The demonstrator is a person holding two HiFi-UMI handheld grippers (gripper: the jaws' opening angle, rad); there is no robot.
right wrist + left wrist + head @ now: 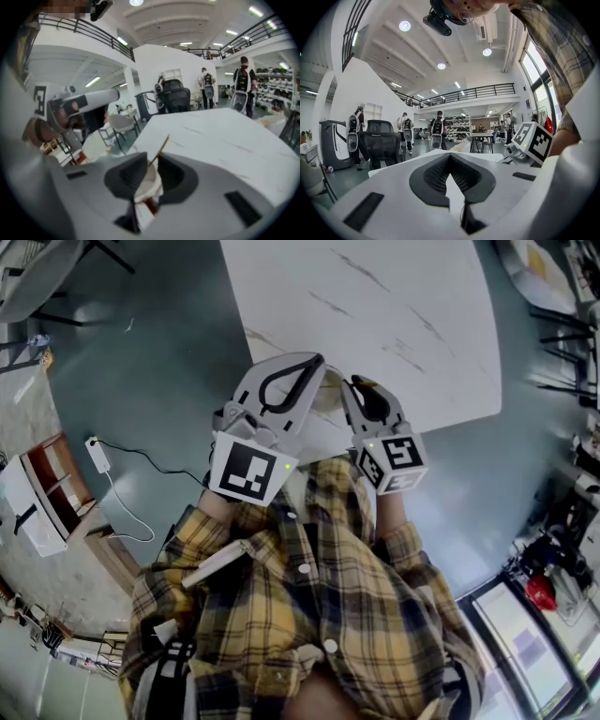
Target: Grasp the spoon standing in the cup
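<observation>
White cup (146, 186) on the tabletop (225, 136), thin spoon (164, 143) standing in it, handle rising between the right tongs (151, 157), narrowed but not pinching it, left tongs (450, 157) clenched, empty

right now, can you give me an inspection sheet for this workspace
surface: white marble-look table with dark veins
job's things: white paper cup with a thin gold-coloured spoon standing in it
clutter: nothing seen
grippers: right gripper, tongs slightly apart around the spoon handle above the cup; left gripper, tongs together, empty
cables: white power adapter with cables trailing on the teal floor
surroundings: black office chair, people with backpacks beyond
</observation>
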